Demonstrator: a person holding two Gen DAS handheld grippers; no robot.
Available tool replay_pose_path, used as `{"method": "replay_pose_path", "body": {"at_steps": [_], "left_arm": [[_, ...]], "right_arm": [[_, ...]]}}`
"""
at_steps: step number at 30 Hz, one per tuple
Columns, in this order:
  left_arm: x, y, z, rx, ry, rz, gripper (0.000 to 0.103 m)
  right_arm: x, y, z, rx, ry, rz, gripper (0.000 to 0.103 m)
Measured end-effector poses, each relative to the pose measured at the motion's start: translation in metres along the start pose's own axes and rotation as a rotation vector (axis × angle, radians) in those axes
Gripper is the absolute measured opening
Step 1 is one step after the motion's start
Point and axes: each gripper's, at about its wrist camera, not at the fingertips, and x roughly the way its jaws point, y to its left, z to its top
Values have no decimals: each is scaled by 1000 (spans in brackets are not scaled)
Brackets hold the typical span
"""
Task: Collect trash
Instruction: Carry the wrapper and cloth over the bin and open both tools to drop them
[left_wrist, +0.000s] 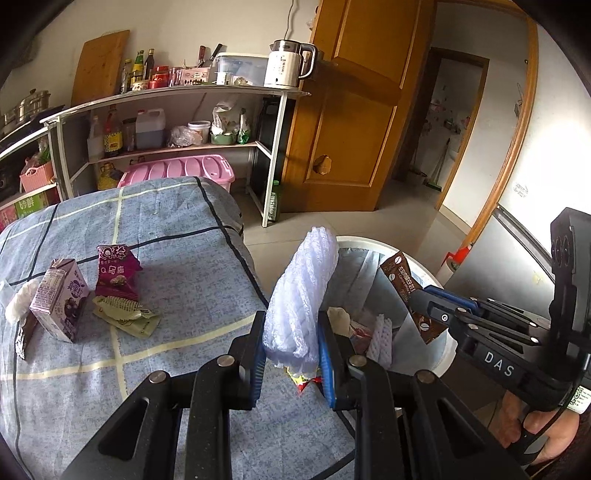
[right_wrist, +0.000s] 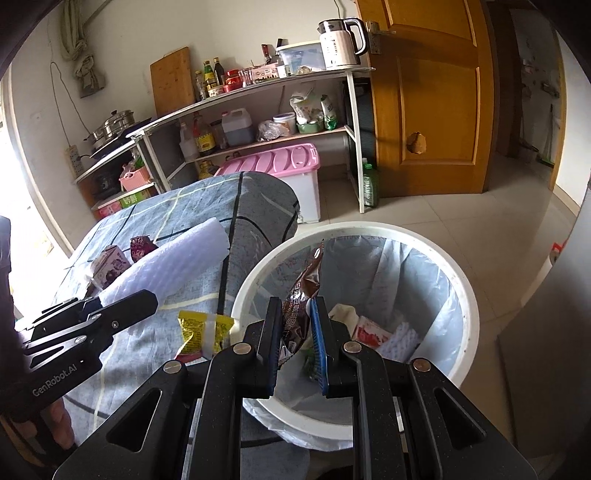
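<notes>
The bench under a blue-grey checked cloth (left_wrist: 155, 229) fills the left of both views, with the white round trash bin lined with a pale plastic bag (right_wrist: 458, 280) at lower right. Only the left wrist view shows the purple milk carton (left_wrist: 59, 302) and green wrapper (left_wrist: 125, 314) clearly; only the right shows a yellow packet (right_wrist: 201, 330) by the bin's rim. The left gripper (left_wrist: 291, 350) is clamped on a white foam net sleeve (left_wrist: 299, 291) at centre frame. The right gripper (right_wrist: 295, 332) pinches a brown glossy snack wrapper (right_wrist: 301, 295) over the bin.
</notes>
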Motion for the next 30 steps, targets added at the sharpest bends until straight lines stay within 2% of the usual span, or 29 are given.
{"method": "replay_pose_path", "body": {"at_steps": [7,16,22,27,30], "left_arm": [[7,0,-6,-20,25,21,25],[24,-33,6,31,34,-29,25],[38,-54,12,67,43,-49,26],[57,-60,12,71,93,-53,26],[66,-60,11,62,113,-36,32]], "right_arm": [[2,-9,-5,6,2,-31,17],[7,-15,-4,-4,5,-62,17],[22,-33,-4,11,48,-88,17],[35,-45,-5,24,87,-96,17],[41,-51,-7,29,107,-116,18]]}}
